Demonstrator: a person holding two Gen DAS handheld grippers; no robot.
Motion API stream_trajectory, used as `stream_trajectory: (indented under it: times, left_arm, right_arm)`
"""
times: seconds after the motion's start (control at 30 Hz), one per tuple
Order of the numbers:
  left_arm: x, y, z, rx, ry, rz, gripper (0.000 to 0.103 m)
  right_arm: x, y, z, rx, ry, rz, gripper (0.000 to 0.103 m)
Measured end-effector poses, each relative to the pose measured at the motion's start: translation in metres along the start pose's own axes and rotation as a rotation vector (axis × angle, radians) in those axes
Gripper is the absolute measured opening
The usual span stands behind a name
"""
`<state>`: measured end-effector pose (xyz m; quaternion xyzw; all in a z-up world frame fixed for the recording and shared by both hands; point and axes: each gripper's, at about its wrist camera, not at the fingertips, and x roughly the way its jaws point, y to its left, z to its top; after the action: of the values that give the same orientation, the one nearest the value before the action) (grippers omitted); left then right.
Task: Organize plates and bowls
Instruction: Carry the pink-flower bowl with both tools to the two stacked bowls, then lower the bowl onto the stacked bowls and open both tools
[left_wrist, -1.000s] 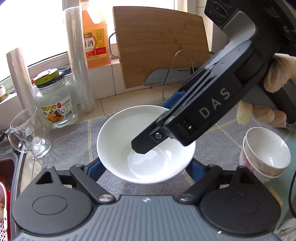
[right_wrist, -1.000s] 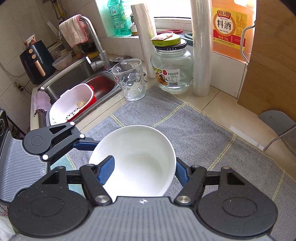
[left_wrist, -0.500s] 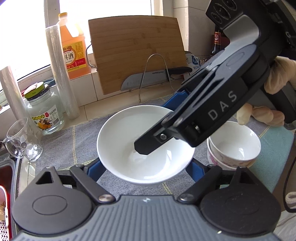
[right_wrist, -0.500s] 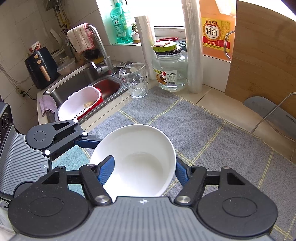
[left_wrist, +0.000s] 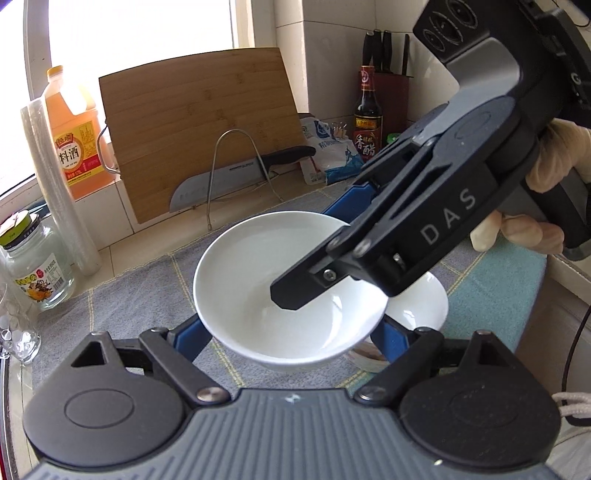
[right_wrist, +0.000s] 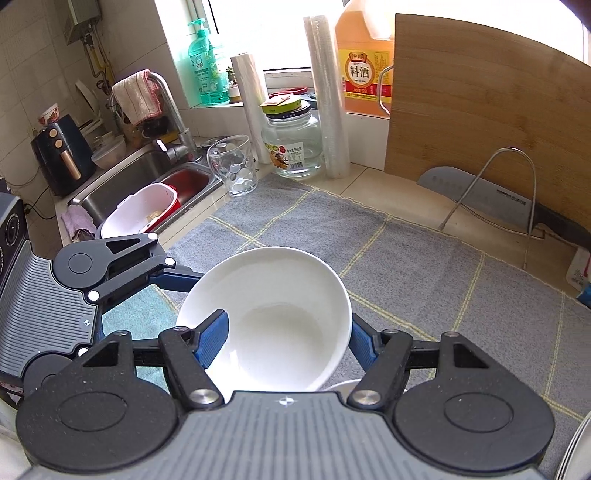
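Note:
A plain white bowl (left_wrist: 258, 280) hangs in the air above the grey mat, held by both grippers at once. My left gripper (left_wrist: 290, 332) has its blue fingers (left_wrist: 188, 339) pressed on the bowl's two outer sides, low down. My right gripper (right_wrist: 286, 339) is shut on the bowl (right_wrist: 280, 314): its left pad lies inside the rim and its right pad is against the outside. A stack of smaller white bowls (left_wrist: 417, 306) stands on the mat, partly hidden under the held bowl's right edge.
A grey checked mat (right_wrist: 388, 258) covers the counter. At the back stand a bamboo cutting board (left_wrist: 199, 122) with a knife (left_wrist: 236, 173) on a wire stand, an orange bottle (left_wrist: 75, 147), a glass jar (right_wrist: 291, 144), a glass cup (right_wrist: 234, 166) and film rolls. The sink (right_wrist: 122, 184) holding a white basket is on the left.
Both grippers have carried the bowl to the right across the mat and slightly upward. The stack of small bowls, earlier apart on the right, now sits under the held bowl's edge.

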<state>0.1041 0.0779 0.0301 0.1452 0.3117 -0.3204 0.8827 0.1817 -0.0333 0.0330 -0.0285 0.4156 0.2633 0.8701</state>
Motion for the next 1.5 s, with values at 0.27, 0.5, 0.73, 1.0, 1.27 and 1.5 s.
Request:
stream_trajectory:
  times: [0.27,0.5,0.73,1.0,1.27,1.5]
  left_arm:
    - [0.019,-0.023,0.012,0.047,-0.013,-0.079,0.091]
    - [0.034,-0.034,0.013,0.056,0.009,-0.130,0.091]
    - [0.040,-0.037,0.010,0.050,0.036,-0.152,0.091]
    - [0.043,-0.038,0.005,0.044,0.056,-0.157,0.091]
    - [0.054,-0.036,0.009,0.044,0.064,-0.166,0.091]
    - [0.056,-0.035,0.007,0.039,0.078,-0.176,0.091]
  right_arm:
    - [-0.026,-0.022,-0.022,0.060,-0.012,-0.076,0.074]
    - [-0.033,-0.035,-0.041,0.112,0.003,-0.110,0.074]
    - [-0.032,-0.039,-0.052,0.143,0.013,-0.102,0.074]
    - [-0.025,-0.042,-0.057,0.160,0.024,-0.091,0.074]
    - [-0.021,-0.051,-0.058,0.179,0.020,-0.100,0.074]
    - [-0.016,-0.054,-0.061,0.183,0.032,-0.101,0.074]
